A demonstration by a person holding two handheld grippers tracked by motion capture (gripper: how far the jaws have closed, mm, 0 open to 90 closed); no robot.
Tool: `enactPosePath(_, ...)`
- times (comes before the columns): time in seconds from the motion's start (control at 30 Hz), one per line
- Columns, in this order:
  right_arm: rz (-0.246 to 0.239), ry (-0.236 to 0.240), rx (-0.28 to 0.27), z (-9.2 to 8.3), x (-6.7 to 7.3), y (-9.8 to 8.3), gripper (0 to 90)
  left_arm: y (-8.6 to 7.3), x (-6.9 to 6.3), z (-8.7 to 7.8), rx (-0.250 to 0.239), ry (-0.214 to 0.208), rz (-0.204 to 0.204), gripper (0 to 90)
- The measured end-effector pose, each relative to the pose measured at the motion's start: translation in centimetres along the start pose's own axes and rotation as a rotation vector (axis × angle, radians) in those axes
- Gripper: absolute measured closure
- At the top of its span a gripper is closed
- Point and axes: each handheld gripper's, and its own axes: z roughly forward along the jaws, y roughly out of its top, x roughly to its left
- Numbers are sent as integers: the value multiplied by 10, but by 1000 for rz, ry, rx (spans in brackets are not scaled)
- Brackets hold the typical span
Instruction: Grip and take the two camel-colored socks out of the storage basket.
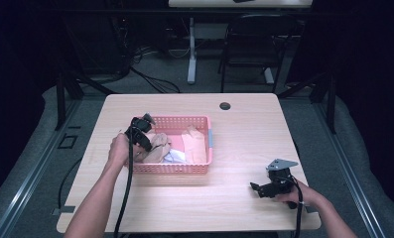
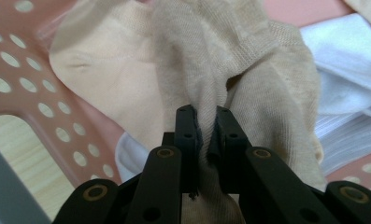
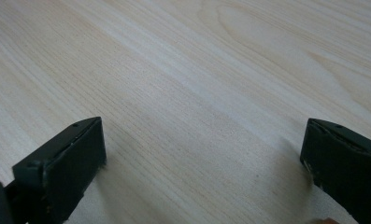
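Pale wooden rectangular table [image 1: 244, 134] — bare apart from the basket. Pink perforated plastic basket [image 1: 204, 119] taken as landmark: sat left of table centre, long side running left to right.

Inside the basket, a small heap of socks: peach-pink flat sock [image 1: 194, 146] at the right end, white ribbed sock [image 1: 175, 157] against the front wall, cream knitted cotton sock [image 2: 192, 60] bunched at the left end.

Left gripper [image 1: 141, 133] reaching over the basket's left end, jaws pinched tight on a fold of the cream knitted cotton sock, fabric bulging out either side of the pads in the left gripper view. Right gripper [image 1: 258, 189] well clear of the basket, out past its front right corner, low over bare wood, jaws spread wide with nothing between them.

Progress, as judged: sock gripped but not yet out — bulk of it resting inside the basket, against the left wall. Lifting clear, laying out, any pairing all left to do; other socks untouched.

Orientation of the gripped sock: crumpled, so long axis only roughly readable — seems to run away from the jaws toward the basket's middle. Toe and cuff ends not told apart.
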Motion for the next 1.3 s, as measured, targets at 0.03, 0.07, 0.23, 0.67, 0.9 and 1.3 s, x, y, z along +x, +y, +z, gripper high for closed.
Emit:
enactPosePath(0.03,0,0,0,0,0,0,0,0,-1,-2,-7,5,9,817)
enactPosePath(0.07,0,0,0,0,0,0,0,0,-1,-4,-16,11,13,823)
enactPosePath(0.23,0,0,0,0,0,0,0,-2,-2,-14,-54,13,21,824)
enactPosePath(0.67,0,0,0,0,0,0,0,-2,-5,-39,-107,11,39,824)
enactPosePath(0.9,0,0,0,0,0,0,0,-1,-5,-44,-112,-11,43,824)
enactPosePath(1.3,0,1,0,0,0,0,0,1,-9,-76,-142,-18,79,823)
